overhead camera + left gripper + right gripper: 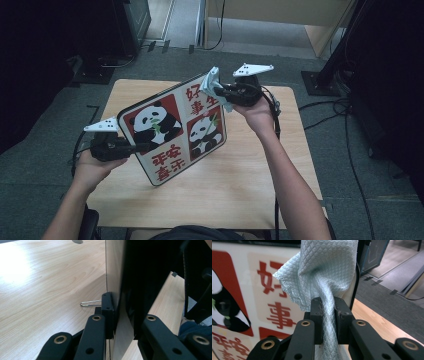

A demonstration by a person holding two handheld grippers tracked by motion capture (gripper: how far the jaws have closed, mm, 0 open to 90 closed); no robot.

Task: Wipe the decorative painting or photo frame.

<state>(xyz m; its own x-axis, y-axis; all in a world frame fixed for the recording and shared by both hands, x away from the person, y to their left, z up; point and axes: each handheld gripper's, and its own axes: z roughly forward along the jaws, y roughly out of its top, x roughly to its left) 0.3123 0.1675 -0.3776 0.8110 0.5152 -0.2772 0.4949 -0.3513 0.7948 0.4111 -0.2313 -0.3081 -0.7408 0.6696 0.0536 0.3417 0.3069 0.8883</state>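
Currently the left gripper is clamped on the near left edge of the panda board, which is held tilted above the wooden table rather than resting flat on it. In the left gripper view its pads pinch only the rim, so the board could pivot or slip out under sideways wiping pressure. Farther off, the right gripper is closed tight on a bunched pale blue cloth at the board's far right corner. Judged risks: the cloth pulling free of the jaws, hard pads scraping the printed face, or the board dropping onto the table.
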